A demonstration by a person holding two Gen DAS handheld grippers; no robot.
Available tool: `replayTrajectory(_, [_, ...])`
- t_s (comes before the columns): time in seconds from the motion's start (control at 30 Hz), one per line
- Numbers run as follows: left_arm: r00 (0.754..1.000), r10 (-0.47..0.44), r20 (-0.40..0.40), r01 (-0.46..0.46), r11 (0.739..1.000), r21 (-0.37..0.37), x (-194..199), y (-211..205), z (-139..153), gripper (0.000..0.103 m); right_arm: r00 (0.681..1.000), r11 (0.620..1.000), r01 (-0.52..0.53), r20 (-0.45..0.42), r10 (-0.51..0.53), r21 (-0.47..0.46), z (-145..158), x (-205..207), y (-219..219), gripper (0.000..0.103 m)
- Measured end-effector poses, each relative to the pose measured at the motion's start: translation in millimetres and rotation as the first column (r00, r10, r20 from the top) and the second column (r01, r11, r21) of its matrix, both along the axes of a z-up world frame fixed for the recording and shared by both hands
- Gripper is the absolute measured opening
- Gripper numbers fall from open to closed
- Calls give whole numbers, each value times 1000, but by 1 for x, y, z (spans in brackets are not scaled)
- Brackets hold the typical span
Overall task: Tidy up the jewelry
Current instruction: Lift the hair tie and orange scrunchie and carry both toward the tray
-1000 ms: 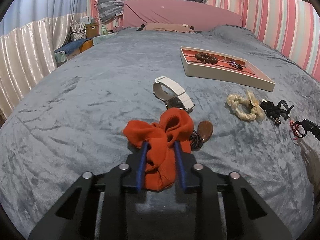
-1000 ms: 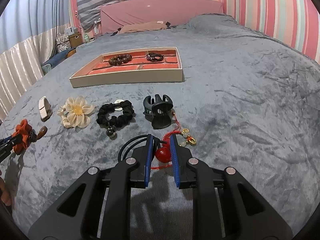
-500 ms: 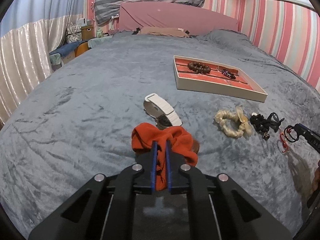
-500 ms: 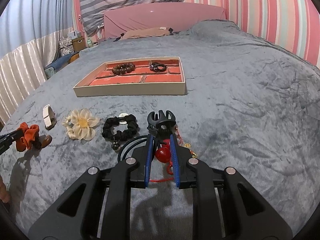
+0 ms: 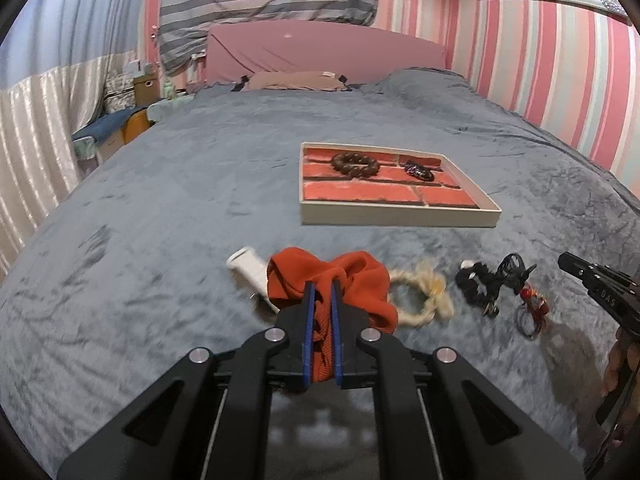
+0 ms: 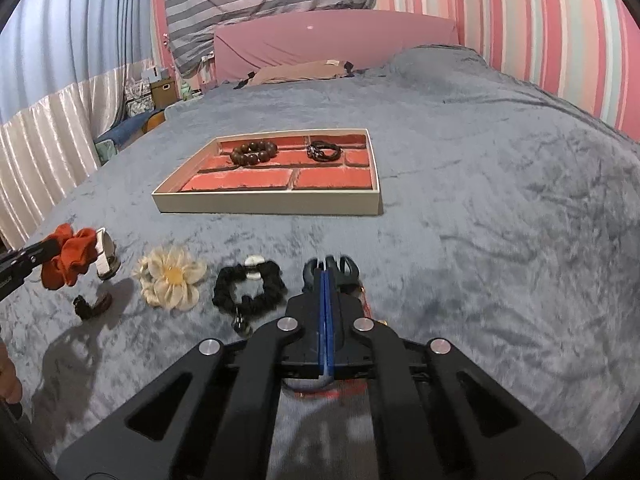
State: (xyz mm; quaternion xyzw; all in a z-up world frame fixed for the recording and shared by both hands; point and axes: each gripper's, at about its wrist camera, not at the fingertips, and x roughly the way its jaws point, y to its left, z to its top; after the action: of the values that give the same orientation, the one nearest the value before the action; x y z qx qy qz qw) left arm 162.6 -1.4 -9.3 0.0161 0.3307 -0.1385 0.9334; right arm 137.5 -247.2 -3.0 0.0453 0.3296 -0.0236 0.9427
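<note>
My left gripper (image 5: 320, 286) is shut on an orange scrunchie (image 5: 352, 280) and holds it above the grey bedspread; it also shows in the right wrist view (image 6: 68, 256). My right gripper (image 6: 326, 276) has its jaws fully together and empty, above the red bead charm with its cord (image 5: 532, 300), which its own body hides. The beige tray (image 5: 400, 216) with red compartments holds a brown bead bracelet (image 5: 354, 163) and a dark bracelet (image 5: 418, 170). The tray also shows in the right wrist view (image 6: 272, 204).
On the bedspread lie a white watch (image 6: 105, 258), a cream flower scrunchie (image 6: 170, 278), a black scrunchie (image 6: 250, 290), a black claw clip (image 6: 340, 266) and a small brown hair tie (image 6: 94, 306). Pillows and a headboard stand at the back.
My left gripper has lifted the orange scrunchie off the bed and moved right. My right gripper has let go of the red bead, closed fully and risen.
</note>
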Motion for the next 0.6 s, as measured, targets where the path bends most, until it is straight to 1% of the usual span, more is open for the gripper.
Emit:
replayTrajectory(0.13, [1000, -19, -8, 19, 1000, -14, 13, -13, 0, 8, 1000, 999, -11, -27, 12, 37, -4, 8, -4, 2])
replayTrajectory(0.23, [1000, -31, -2, 31, 999, -12, 13, -17, -1, 8, 998, 999, -31, -52, 32, 22, -10, 6, -1, 2])
replayTrajectory(0.3, [999, -35, -1, 35, 999, -5, 12, -20, -3, 8, 997, 999, -35, -68, 36, 21, -18, 3, -1, 12])
replayTrajectory(0.33, [999, -37, -3, 37, 999, -7, 11, -20, -5, 8, 996, 999, -33, -80, 35, 23, -23, 2, -1, 26])
replayTrajectory(0.37, [999, -39, -7, 39, 999, -13, 11, -20, -6, 8, 995, 999, -35, -90, 37, 22, -27, 0, -1, 34])
replayTrajectory(0.43, [999, -40, -12, 40, 999, -23, 9, -18, -8, 8, 993, 999, -42, -112, 44, 19, -36, -2, 1, 35])
replayTrajectory(0.5, [999, -38, -13, 37, 999, -30, 6, -15, -8, 8, 989, 998, -54, -135, 59, 42, -41, -4, 2, 35])
replayTrajectory(0.6, [999, -33, -14, 33, 999, -41, 2, -10, -9, 8, 985, 996, -75, -151, 82, 51, -45, -6, 10, 35])
